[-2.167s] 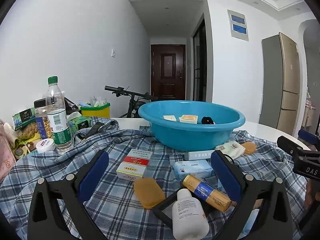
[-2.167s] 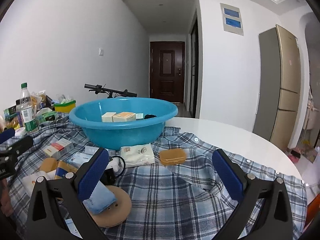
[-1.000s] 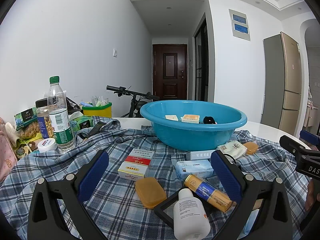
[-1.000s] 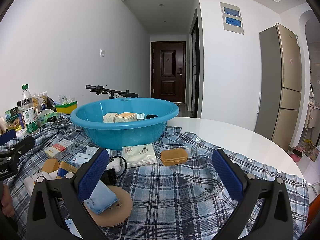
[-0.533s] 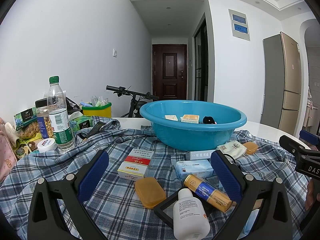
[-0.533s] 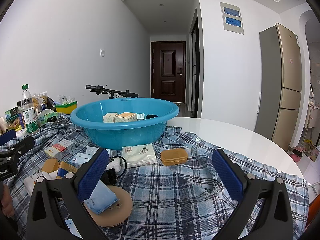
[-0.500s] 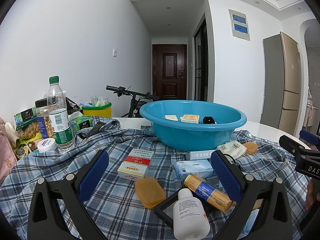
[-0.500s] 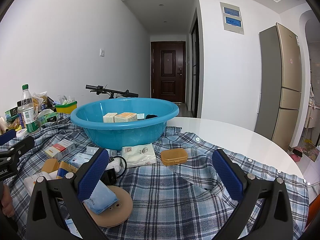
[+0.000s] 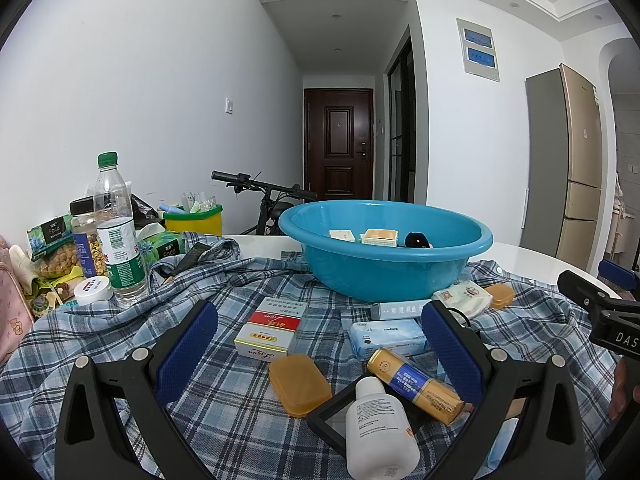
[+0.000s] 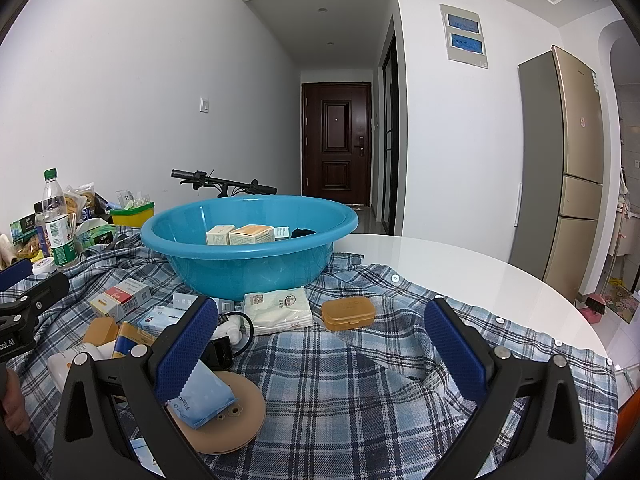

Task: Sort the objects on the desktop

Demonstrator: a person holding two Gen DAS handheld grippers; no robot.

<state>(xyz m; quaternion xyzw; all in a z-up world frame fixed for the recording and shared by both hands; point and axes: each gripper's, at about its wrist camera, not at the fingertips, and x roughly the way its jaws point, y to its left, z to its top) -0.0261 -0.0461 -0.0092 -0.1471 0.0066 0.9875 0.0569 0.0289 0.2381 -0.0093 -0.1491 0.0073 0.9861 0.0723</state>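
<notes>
A blue basin [image 9: 384, 276] stands on a plaid cloth [image 9: 120, 344] with small boxes and a black item inside; it also shows in the right wrist view [image 10: 248, 264]. My left gripper [image 9: 320, 352] is open and empty above a red-and-white box [image 9: 272, 326], an orange case [image 9: 299, 384], a gold-and-blue tube [image 9: 416, 386] and a white bottle [image 9: 378, 430]. My right gripper [image 10: 320, 354] is open and empty over the cloth, near a second orange case [image 10: 348, 313], a tissue pack [image 10: 278, 310] and a tan round disc [image 10: 236, 416].
A water bottle [image 9: 118, 232], a snack jar [image 9: 82, 236], a white tin [image 9: 93, 290] and a yellow-green box [image 9: 194, 220] crowd the left side. A bicycle [image 9: 260, 196] stands behind the table. Bare white tabletop [image 10: 460, 268] lies to the right.
Both views have shifted only very slightly. Nothing on the table has moved and both grippers stay open.
</notes>
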